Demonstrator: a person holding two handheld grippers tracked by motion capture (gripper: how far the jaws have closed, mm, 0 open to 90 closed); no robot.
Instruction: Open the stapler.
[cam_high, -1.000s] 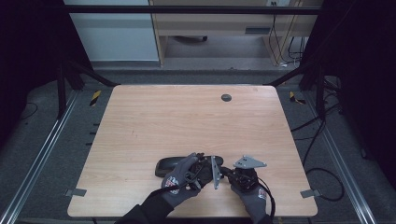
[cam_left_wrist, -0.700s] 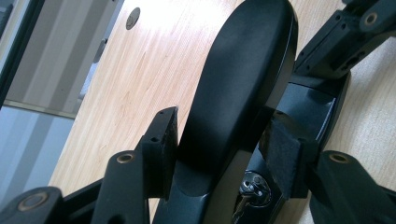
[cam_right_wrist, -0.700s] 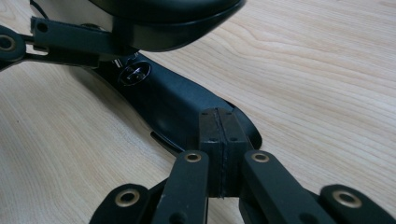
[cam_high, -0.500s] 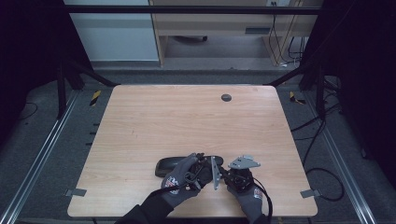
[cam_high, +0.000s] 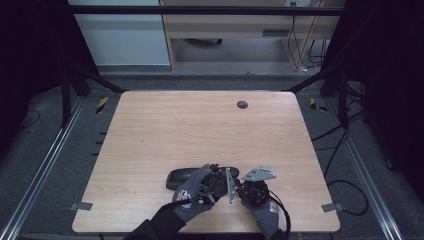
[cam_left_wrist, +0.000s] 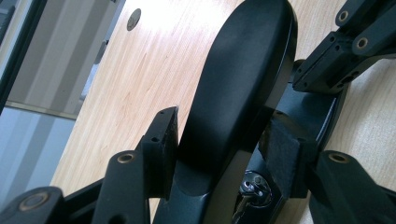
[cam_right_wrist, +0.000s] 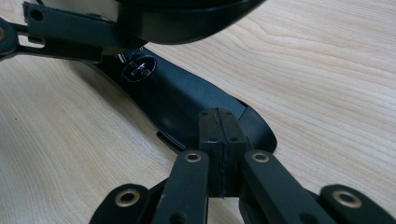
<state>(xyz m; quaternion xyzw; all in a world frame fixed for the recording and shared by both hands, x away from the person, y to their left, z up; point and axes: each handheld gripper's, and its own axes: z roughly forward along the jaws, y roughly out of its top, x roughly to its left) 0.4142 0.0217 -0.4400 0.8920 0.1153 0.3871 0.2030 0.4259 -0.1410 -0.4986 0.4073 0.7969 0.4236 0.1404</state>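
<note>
At the near edge of a wooden table, a person's two gloved hands work a black glasses case that lies open on the wood, its long body stretching toward the left. The left gripper clamps the raised lid of the case, one jaw on each side of the smooth black shell, pads pressed against it. The lid stands tilted up above the flat lower flap, where a round metal snap glints near the hinge end. The right gripper has its jaws fully together, pad against pad, with nothing visible between them; its tip sits on or just over the rounded end of the flap, and whether it touches I cannot tell. From above, the left hand and right hand sit close together, nearly touching, just right of the case. A small round grommet lies in the tabletop well apart, near the far edge.
</note>
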